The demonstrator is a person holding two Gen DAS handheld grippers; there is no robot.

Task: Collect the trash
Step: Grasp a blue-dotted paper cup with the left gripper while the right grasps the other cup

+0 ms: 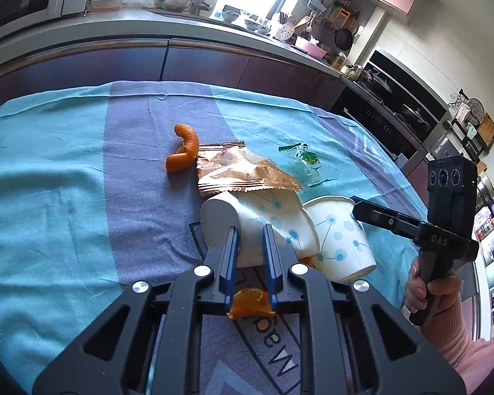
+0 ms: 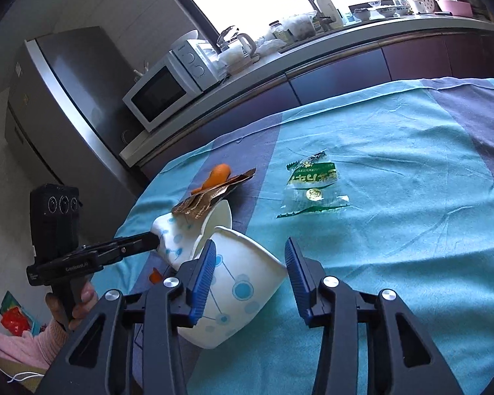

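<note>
Two white paper cups with blue dots lay tipped on their sides near the front of the table, touching each other. The left gripper (image 1: pixel 250 233) had pinched the wall of the far paper cup (image 1: pixel 247 220) between its blue fingers, probably so the cup could be lifted and used to hold trash. Thin paper like that bends easily, and the cup looked squashed there.

The near paper cup (image 2: pixel 233 289) lay between the fingers of the right gripper (image 2: pixel 248 256). One ribbed blue pad touched its side, but the other pad stood apart, so the jaws were open and not squeezing yet.

A shiny, crinkly gold snack wrapper (image 1: pixel 243 171) rested partly on the far cup. A curled orange peel (image 1: pixel 182 148) sat just behind the wrapper. A smaller orange scrap (image 1: pixel 250 302) lay under the left gripper. A flat clear wrapper with green print (image 2: pixel 313 187) lay well apart on the soft blue and purple tablecloth (image 1: pixel 66 181), not yet picked up.
</note>
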